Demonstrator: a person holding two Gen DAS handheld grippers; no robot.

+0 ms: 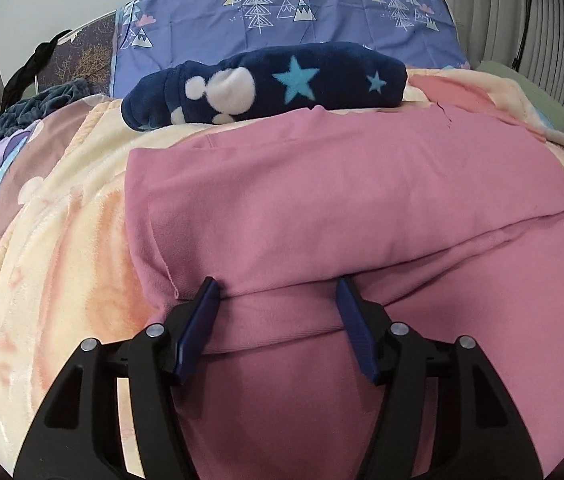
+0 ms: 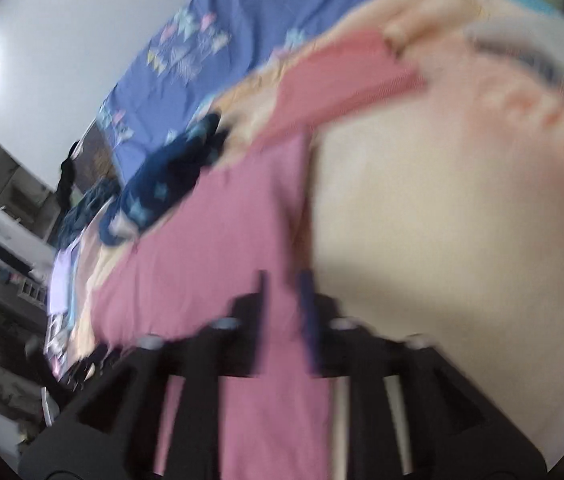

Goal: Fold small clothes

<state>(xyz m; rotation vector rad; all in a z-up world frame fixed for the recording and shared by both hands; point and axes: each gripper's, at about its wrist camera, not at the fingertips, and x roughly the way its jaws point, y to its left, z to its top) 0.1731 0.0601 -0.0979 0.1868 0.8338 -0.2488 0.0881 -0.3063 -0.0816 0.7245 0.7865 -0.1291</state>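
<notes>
Pink garment (image 1: 322,208) fills our left view on the blanket (image 1: 62,248); left gripper (image 1: 278,292) stands apart over its near fold, which may spring open. Our right view is blurred: right gripper (image 2: 284,280) apart over the edge, risking snags.

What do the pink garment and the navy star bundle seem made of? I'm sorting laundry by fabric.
Pink garment: probably cotton jersey or sweatshirt knit, matte, smooth, with stitched seams. Navy star bundle: looks like plush fleece, with a fuzzy nap and soft-edged print.
</notes>
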